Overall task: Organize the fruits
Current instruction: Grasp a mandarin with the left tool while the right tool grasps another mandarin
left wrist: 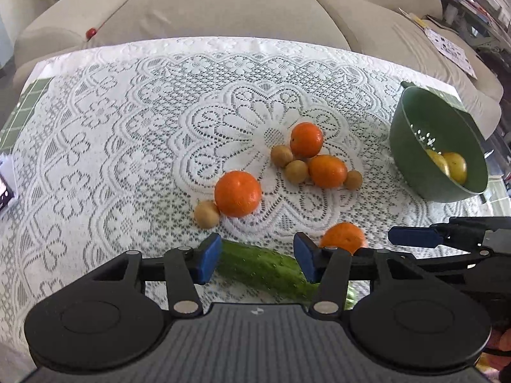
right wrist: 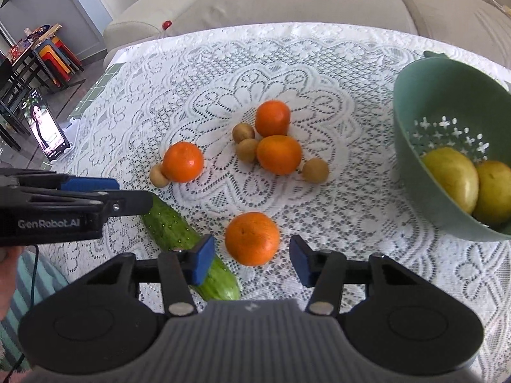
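Observation:
A green cucumber [left wrist: 265,266] lies slantwise on the lace tablecloth, and my left gripper [left wrist: 258,258] stands over it with the jaws apart, blue pads near its two ends. I see no firm press on it. An orange [right wrist: 252,237] sits between the pads of my right gripper [right wrist: 252,257], with a gap on each side, so that gripper is open. Three more oranges [right wrist: 278,154] and several small brown fruits [right wrist: 247,150] lie mid-table. The green colander [right wrist: 405,121] at the right holds two yellow fruits [right wrist: 453,172].
The right gripper's blue pad [left wrist: 415,236] reaches in beside the left one, so the two tools are close. A phone [right wrist: 48,131] stands propped at the table's left edge. A beige sofa [left wrist: 223,6] runs behind the table, with a small red ball [left wrist: 91,33] on it.

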A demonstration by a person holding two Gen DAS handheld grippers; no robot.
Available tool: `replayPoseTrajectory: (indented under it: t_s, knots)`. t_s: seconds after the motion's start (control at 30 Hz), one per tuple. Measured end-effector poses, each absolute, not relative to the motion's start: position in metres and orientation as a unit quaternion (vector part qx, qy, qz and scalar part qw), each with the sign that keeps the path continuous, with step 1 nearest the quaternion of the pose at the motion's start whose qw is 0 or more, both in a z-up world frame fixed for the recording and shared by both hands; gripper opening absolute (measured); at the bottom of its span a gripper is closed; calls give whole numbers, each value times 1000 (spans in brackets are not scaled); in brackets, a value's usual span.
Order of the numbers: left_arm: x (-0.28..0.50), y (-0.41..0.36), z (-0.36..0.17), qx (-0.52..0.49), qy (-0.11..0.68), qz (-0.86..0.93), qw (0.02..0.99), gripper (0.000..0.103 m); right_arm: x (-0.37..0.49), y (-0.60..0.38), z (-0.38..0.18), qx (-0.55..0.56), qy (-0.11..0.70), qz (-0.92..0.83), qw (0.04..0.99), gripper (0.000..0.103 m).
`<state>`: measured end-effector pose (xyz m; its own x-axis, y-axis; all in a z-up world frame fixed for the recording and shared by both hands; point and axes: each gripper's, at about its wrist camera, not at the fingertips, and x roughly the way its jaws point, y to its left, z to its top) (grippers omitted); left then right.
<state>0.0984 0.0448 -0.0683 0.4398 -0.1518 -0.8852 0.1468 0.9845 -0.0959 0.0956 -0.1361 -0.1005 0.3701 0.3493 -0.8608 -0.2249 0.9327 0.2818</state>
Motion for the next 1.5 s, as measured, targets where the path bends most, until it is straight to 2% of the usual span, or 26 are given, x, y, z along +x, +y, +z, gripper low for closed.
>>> replayPoseTrajectory:
  t_s: [0.17,0.6,0.73,1.03,1.37,1.5]
  knots:
    - [106,43,-75,35,514,-86,853,62,102,-126,-108,47,541,173,821,51]
    - [122,45,-90,52,510,-91,854,62,117,-116,-132,41,567,162,807,50]
    - [129,41,-94,79,503,-90,856,62,119,-115,-138,38,576,159,801,45]
    - [142,23,-103,129,510,-87,846,62,123,-116,-134,23,570,162,805,44]
    - [157,18,-114,128,529,-86,834,62,135,-127,-138,20,570,140,809,44]
    - [158,16,-117,131,530,-88,833,56,134,-126,-137,16,569,142,810,44]
